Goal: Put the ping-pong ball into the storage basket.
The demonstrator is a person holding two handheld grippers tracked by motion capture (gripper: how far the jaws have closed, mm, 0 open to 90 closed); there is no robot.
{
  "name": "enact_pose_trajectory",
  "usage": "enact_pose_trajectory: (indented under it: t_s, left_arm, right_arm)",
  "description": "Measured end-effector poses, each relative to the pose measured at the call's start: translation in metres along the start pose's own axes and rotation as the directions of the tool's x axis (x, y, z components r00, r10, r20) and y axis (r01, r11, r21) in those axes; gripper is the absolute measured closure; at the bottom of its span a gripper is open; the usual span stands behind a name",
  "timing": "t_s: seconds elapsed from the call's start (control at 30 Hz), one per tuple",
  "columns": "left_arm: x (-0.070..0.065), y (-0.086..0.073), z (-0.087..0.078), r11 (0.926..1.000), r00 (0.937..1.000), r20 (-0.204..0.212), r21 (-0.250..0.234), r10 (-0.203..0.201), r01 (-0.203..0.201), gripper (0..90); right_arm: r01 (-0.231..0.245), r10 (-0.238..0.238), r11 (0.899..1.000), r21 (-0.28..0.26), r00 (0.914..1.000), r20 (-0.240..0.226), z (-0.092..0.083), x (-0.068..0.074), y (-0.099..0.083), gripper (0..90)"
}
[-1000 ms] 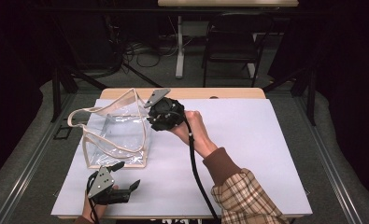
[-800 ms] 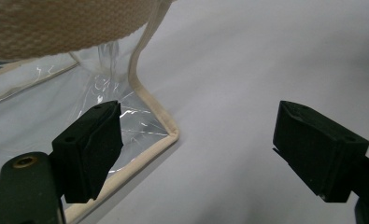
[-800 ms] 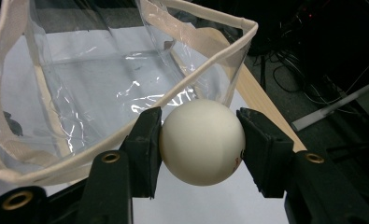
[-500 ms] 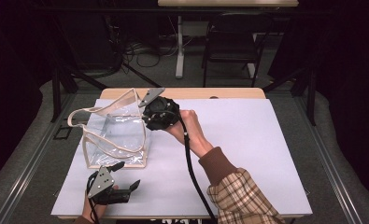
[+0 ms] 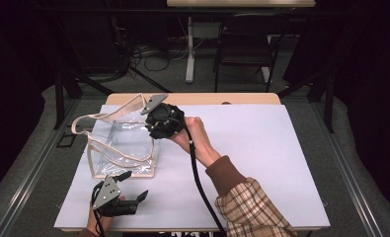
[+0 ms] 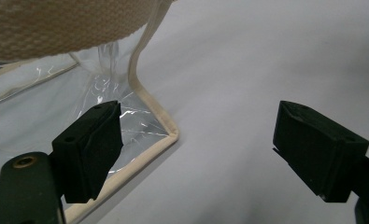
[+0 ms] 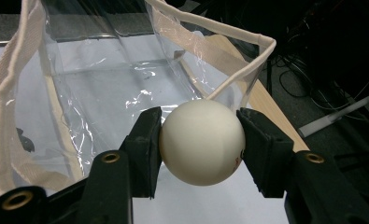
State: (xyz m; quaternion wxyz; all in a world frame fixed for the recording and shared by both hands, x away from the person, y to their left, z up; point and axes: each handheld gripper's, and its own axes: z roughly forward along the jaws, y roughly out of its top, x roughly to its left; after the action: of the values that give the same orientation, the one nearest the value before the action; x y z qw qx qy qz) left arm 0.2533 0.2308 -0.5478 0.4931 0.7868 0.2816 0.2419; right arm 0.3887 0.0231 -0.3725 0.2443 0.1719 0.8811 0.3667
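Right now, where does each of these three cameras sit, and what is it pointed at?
High view: above the table's near side, looking down on the table, clear bag, both forearms.
Left gripper view: on the left hand-held gripper, open jaws by the bag's corner.
Right gripper view: on the right hand-held gripper, clamping a white ball at the bag's mouth.
All share the bag.

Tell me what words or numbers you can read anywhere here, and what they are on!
No text can be read here.
The white ball in the right claw bears a small red mark near its lower right edge, too small and cut off to read.
The clear bag with its cream trim shows no print.
The table cover carries no writing.
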Motion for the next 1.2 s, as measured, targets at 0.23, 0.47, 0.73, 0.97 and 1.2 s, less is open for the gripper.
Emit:
enact_pose_trajectory:
  t_s: [0.23,0.47,0.73,0.97,1.2]
  left_arm:
    - [0.000,0.000,0.000,1.0000,1.0000,-0.001,0.000,0.002,-0.002,16.0]
    - [0.000,0.000,0.000,1.0000,1.0000,0.000,-0.001,0.001,-0.001,15.9]
    - [0.000,0.000,0.000,1.0000,1.0000,0.001,-0.001,0.001,-0.001,15.9]
    - [0.000,0.000,0.000,1.0000,1.0000,0.000,-0.002,0.003,-0.003,15.9]
    - [0.000,0.000,0.000,1.0000,1.0000,-0.001,-0.001,0.003,-0.003,15.9]
  right_arm:
    - [0.009,-0.009,1.000,-0.002,0.9999,-0.007,0.002,0.003,0.004,50.9]
    - [0.019,-0.019,1.000,0.006,0.9998,-0.009,0.005,0.008,0.007,50.9]
    - [0.030,-0.030,0.999,0.012,0.9994,-0.019,0.010,0.014,0.010,50.9]
    - [0.036,-0.035,0.999,0.015,0.9990,-0.026,0.013,0.018,0.013,50.9]
    - [0.044,-0.044,0.999,0.022,0.9986,-0.031,0.017,0.022,0.015,50.9]
